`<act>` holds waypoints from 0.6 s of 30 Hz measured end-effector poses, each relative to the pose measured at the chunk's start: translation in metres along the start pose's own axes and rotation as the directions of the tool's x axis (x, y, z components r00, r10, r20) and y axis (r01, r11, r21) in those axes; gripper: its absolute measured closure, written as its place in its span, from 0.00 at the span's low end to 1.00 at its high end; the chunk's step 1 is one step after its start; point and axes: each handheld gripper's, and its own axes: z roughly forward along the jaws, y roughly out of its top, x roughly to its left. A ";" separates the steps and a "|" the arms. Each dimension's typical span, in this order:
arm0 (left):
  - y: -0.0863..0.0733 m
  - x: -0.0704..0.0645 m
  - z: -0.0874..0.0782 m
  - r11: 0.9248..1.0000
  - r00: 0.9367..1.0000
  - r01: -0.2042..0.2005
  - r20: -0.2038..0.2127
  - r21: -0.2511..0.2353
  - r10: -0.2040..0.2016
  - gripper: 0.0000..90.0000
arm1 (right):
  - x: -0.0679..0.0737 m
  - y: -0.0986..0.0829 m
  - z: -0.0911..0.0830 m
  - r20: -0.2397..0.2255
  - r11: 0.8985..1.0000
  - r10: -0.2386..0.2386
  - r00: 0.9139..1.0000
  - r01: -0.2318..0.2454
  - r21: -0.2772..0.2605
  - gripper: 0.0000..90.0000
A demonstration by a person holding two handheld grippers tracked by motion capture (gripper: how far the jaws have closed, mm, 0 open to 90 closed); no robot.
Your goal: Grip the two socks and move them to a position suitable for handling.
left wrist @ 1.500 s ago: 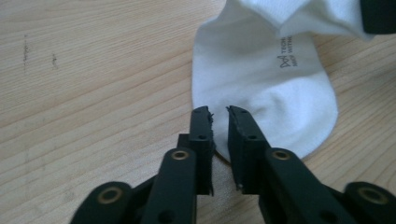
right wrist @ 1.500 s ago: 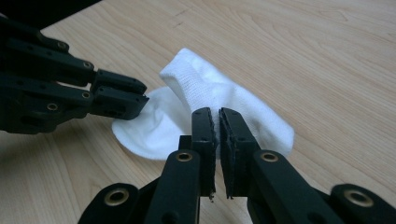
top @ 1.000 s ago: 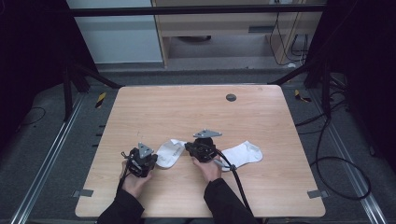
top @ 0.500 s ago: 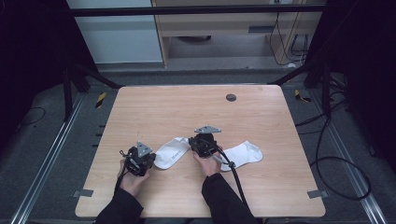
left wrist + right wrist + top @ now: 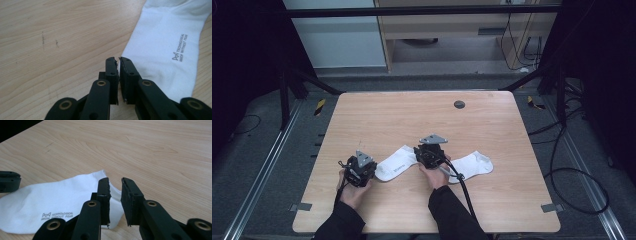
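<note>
Two white socks lie flat on the wooden table [image 5: 412, 120]. The left sock [image 5: 396, 164] carries small grey lettering [image 5: 181, 47]; the other sock [image 5: 473, 165] lies to its right. My left gripper [image 5: 363, 169] sits at the left sock's near-left end, its jaws [image 5: 119, 60] shut side by side at the sock's [image 5: 162, 45] edge, with no cloth visibly between them. Between the two socks, my right gripper [image 5: 427, 153] is open by a narrow gap [image 5: 115, 182], empty, just over the left sock's [image 5: 50, 197] right end.
A dark round grommet [image 5: 459, 104] sits near the table's far edge. A black cable [image 5: 462, 187] trails from the right gripper toward the person. The left gripper's jaw tip [image 5: 8, 181] rests on the sock at the left of the right gripper view.
The right gripper has shifted a little away from the person, over the left sock's right end. The left gripper and both socks have barely moved.
</note>
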 end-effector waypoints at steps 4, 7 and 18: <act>0.000 0.002 -0.001 0.999 1.000 0.021 -0.008 -0.030 -0.021 0.77 | -0.001 0.001 -0.003 -0.009 1.000 0.005 1.000 -0.005 0.006 0.81; 0.001 0.003 -0.006 0.997 0.999 0.040 -0.008 -0.066 -0.041 0.70 | -0.002 0.005 -0.011 -0.024 1.000 0.006 1.000 -0.006 -0.004 0.76; 0.019 -0.020 -0.027 0.986 0.996 0.065 0.068 -0.153 -0.055 0.62 | -0.038 0.011 -0.066 0.012 0.998 -0.002 1.000 0.002 -0.058 0.65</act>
